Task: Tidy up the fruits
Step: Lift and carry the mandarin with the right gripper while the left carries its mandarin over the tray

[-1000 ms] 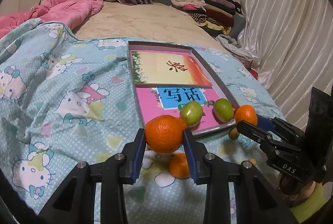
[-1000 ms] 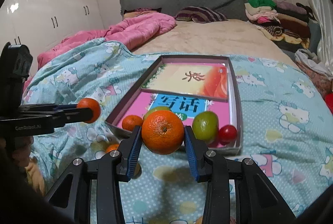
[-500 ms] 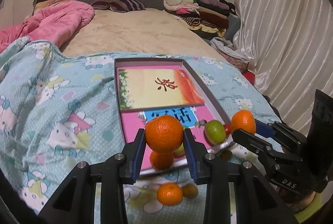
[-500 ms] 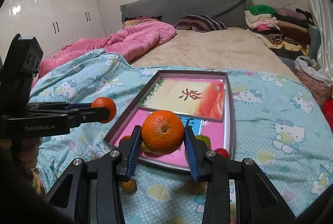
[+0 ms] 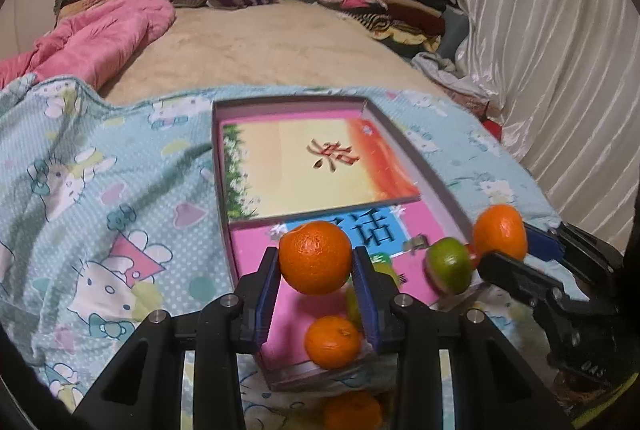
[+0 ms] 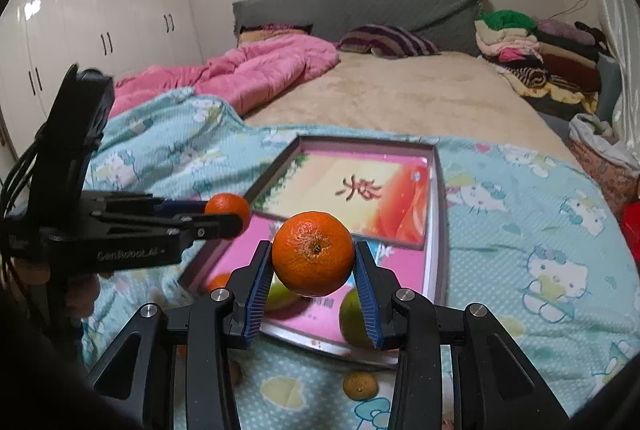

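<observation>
While clamped, right claw (image 6: 314, 260) orange (image 6: 313, 253), stem scar facing camera.

A green fruit (image 6: 356, 318) sits half hidden behind the right gripper's finger (image 6: 370, 304). An orange (image 5: 352, 412) is cut off by the bottom edge.

2 round oranges (image 5: 315, 257) (image 6: 313, 253) hang above the flat box (image 5: 436, 190). Inside it sit 1 small orange (image 5: 333, 341) and green fruits (image 5: 448, 264).
</observation>
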`<state>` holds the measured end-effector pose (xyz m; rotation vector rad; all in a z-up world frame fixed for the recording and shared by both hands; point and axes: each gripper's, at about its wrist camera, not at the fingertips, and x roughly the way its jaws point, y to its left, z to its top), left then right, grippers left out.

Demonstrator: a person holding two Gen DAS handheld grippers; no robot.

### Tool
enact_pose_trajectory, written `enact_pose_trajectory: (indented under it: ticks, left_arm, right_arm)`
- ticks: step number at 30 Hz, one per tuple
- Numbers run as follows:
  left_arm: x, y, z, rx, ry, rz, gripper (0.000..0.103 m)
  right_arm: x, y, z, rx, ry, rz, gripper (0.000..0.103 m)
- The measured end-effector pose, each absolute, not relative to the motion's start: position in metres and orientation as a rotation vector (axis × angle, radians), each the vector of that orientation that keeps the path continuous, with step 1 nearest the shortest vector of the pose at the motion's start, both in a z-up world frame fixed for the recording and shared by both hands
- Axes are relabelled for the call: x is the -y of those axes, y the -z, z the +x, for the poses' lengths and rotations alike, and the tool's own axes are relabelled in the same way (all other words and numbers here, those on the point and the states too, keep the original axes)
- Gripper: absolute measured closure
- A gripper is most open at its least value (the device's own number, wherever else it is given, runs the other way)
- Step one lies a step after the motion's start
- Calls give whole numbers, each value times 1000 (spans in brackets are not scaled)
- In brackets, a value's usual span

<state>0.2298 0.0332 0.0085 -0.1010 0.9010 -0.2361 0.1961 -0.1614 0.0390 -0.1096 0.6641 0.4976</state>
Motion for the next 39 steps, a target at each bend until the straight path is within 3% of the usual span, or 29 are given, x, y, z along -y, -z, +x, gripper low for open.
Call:
enact_pose_trajectory:
  ticks: [13,39]
  left_arm:
    - [-28,21,237,-955,213,-60,66]
    - [-19,31,237,-962,189,-6,66]
  right_arm:
    - [144,0,201,-745,-537,-181,62]
    - [136,18,207,-784,-525,-227,62]
